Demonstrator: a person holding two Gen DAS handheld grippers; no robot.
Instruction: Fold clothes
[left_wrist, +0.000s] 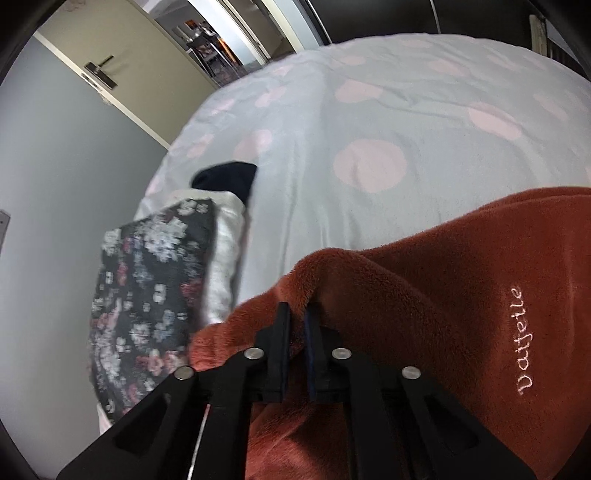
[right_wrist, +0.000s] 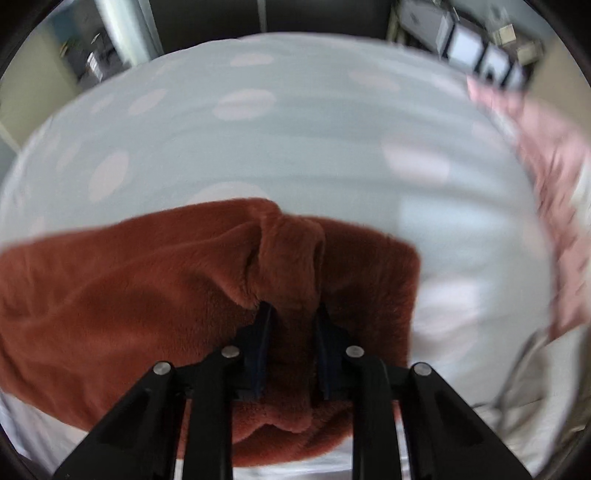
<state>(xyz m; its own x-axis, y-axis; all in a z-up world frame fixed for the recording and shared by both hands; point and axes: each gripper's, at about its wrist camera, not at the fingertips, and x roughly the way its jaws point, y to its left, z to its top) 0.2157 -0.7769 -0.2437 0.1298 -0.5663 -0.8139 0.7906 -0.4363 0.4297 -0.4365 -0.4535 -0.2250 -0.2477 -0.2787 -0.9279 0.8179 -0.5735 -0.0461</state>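
Here, in the left wrist view, the left tongs (left_wrist: 297, 308) are nearly closed, pinching a raised ridge of the rust fleece garment (left_wrist: 424, 295) (embroidered lettering visible), which lies on the dotted bed sheet (left_wrist: 369, 110). A floral folded pile (left_wrist: 147, 288) sits just beside it. In the right wrist view, the right tongs (right_wrist: 291, 308) stand slightly apart with a fold of the same fleece (right_wrist: 147, 288) clamped between them.
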